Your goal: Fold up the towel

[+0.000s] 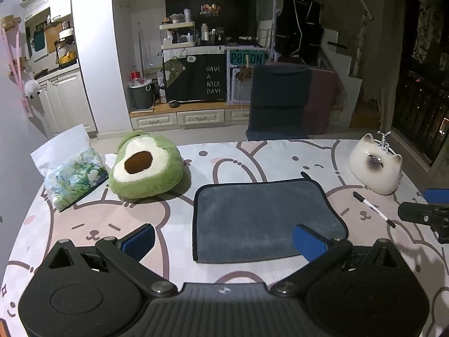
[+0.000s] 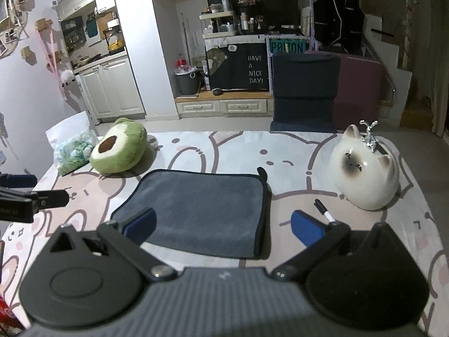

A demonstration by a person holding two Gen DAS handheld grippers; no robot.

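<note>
A dark grey towel (image 1: pixel 263 219) with black edging lies flat on the patterned tablecloth; it looks folded into a rectangle, with a loop tab at its far right corner. It also shows in the right wrist view (image 2: pixel 202 210). My left gripper (image 1: pixel 224 241) is open and empty, hovering over the towel's near left edge. My right gripper (image 2: pixel 223 227) is open and empty, over the towel's near right edge. Each gripper shows at the edge of the other's view: the right one (image 1: pixel 426 216), the left one (image 2: pixel 28 199).
An avocado plush (image 1: pixel 148 165) and a plastic bag (image 1: pixel 73 174) lie at the far left. A ceramic cat (image 2: pixel 364 174) stands at the right, with a black marker (image 1: pixel 373 209) near it. A dark chair (image 1: pixel 277 101) stands beyond the table.
</note>
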